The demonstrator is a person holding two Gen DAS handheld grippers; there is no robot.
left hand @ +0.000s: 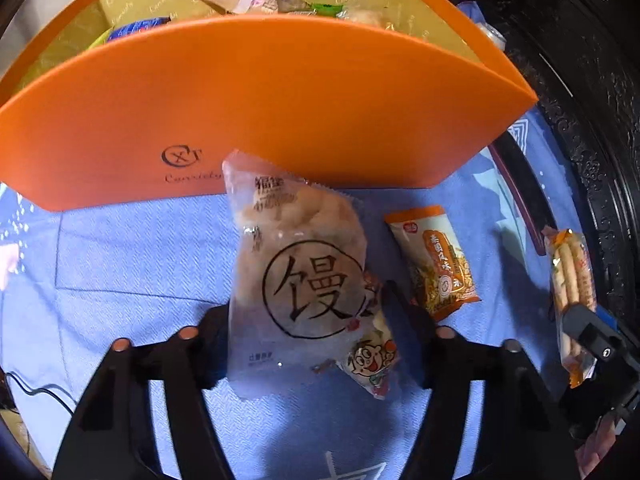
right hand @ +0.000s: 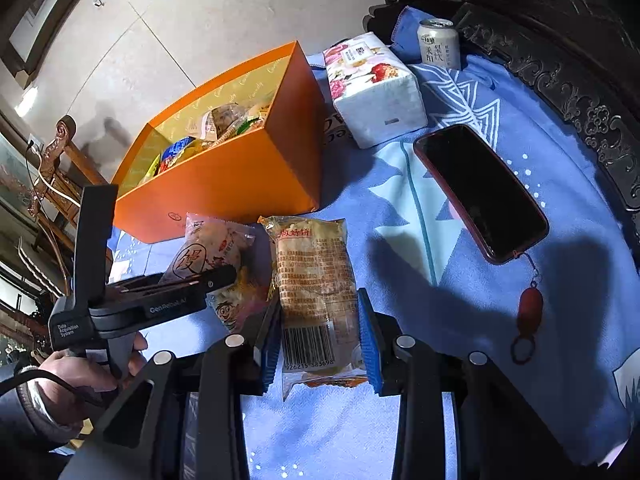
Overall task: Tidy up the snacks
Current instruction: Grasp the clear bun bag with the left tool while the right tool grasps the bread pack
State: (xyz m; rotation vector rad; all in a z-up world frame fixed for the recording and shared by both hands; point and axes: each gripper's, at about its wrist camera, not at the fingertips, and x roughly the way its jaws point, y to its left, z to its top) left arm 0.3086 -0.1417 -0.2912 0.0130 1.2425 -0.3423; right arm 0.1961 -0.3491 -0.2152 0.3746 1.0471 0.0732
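Observation:
An open orange box (left hand: pixel 280 100) (right hand: pixel 224 184) holding several snacks stands on the blue cloth (left hand: pixel 120 260). Just in front of it, my left gripper (left hand: pixel 310 324) (right hand: pixel 216 280) is shut on a translucent snack bag (left hand: pixel 296 264) (right hand: pixel 204 252) printed with a large black character. A small cartoon-face packet (left hand: pixel 372 360) (right hand: pixel 226 314) lies partly under that bag. My right gripper (right hand: pixel 320 340) (left hand: pixel 580 320), with blue pads, is shut on a clear cracker pack (right hand: pixel 316 280) (left hand: pixel 568 276) with a barcode. An orange packet (left hand: pixel 434 264) lies flat between the two.
Behind the box are a floral tissue pack (right hand: pixel 372 88) and a drink can (right hand: pixel 438 42). A dark phone (right hand: pixel 480 192) with a red charm (right hand: pixel 530 312) lies on the cloth at right. A carved dark wooden rim (right hand: pixel 580 92) borders the table. A person's hand (right hand: pixel 80 368) holds the left gripper.

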